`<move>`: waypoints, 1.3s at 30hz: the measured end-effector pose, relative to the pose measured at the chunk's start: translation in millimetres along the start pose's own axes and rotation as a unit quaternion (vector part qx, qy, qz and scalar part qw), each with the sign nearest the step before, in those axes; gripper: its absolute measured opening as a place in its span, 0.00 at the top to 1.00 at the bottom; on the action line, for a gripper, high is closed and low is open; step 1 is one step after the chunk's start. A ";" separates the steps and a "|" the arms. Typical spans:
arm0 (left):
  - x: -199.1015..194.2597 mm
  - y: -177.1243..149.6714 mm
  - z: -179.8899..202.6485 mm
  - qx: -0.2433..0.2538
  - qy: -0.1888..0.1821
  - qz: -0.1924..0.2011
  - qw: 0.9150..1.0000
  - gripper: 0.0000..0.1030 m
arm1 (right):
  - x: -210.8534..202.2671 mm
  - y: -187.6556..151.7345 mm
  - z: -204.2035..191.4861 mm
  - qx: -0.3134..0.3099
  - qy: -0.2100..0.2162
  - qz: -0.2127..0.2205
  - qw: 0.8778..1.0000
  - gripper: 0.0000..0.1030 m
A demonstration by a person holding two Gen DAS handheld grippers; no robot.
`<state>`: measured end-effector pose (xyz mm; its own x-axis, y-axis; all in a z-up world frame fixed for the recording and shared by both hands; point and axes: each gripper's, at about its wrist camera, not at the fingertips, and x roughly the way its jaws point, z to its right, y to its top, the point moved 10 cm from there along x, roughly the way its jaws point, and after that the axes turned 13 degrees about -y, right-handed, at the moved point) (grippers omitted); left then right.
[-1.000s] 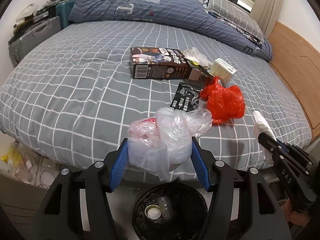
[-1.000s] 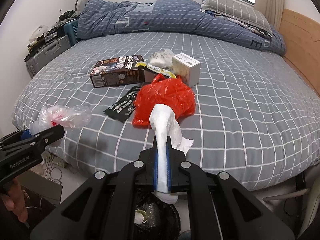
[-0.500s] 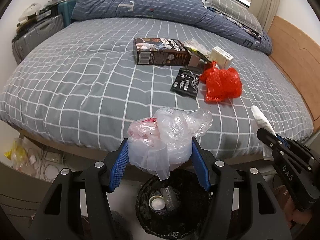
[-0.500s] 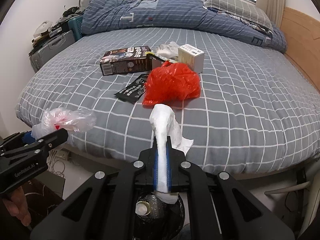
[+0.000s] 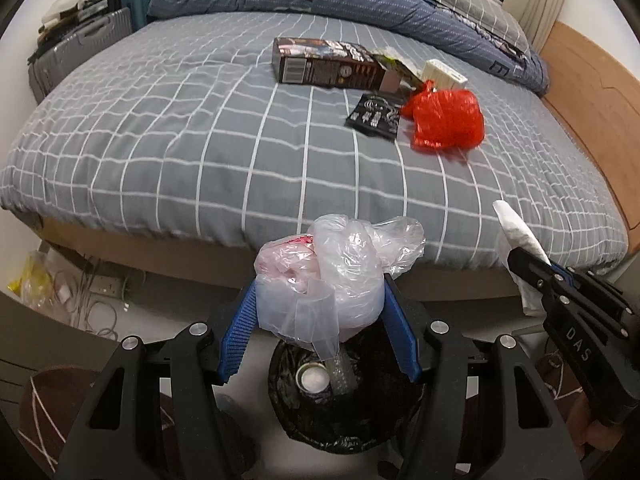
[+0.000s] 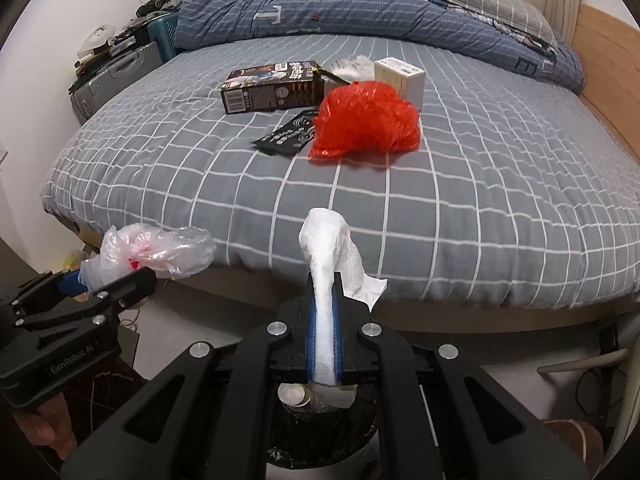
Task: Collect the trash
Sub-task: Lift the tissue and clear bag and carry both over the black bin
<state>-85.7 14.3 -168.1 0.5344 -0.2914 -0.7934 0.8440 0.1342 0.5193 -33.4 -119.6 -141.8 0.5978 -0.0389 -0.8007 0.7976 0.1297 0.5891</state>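
Observation:
My left gripper [image 5: 320,300] is shut on a crumpled clear plastic bag [image 5: 336,272] with pink inside, held just above a black-lined trash bin [image 5: 352,404] on the floor. The bin holds a bottle with a white cap [image 5: 314,378]. My right gripper [image 6: 325,304] is shut on a white crumpled tissue [image 6: 326,248], also over the bin [image 6: 320,432]. Each gripper shows in the other's view: the right gripper [image 5: 520,256], the left gripper [image 6: 120,280]. On the bed lie a red plastic bag [image 6: 364,120], a dark box [image 6: 272,86], a black packet [image 6: 286,136] and a white box [image 6: 400,74].
The grey checked bed [image 5: 240,140] fills the space ahead, its edge just beyond the bin. A blue duvet [image 6: 320,8] is bunched at the far end. Suitcases [image 5: 80,48] stand at the left wall. Cables and a yellow bag [image 5: 32,284] lie under the bed's left side.
Both grippers have drawn back from the bed and sunk toward the floor, still holding the bag and the tissue. The trash bin now shows fuller beneath them.

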 end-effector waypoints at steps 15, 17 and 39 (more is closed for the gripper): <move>9.3 -52.0 -7.9 -0.017 0.009 -0.038 0.999 0.43 | 3.5 -52.1 -2.0 0.009 0.006 -0.050 0.999 0.94; 12.7 -58.3 -10.2 -0.016 0.011 -0.044 0.999 0.43 | 8.3 -60.4 -4.3 0.007 0.008 -0.062 0.998 0.94; 75.2 -86.7 -67.5 -0.038 0.030 -0.110 0.993 0.43 | 85.4 -106.3 -35.6 -0.028 0.003 -0.158 0.987 0.94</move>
<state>-115.7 44.6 -294.3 0.3366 -0.2642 -0.9038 0.9403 0.1458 0.3076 -70.0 -101.4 -276.7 0.3194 -0.0814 -0.9441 0.9382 0.1672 0.3029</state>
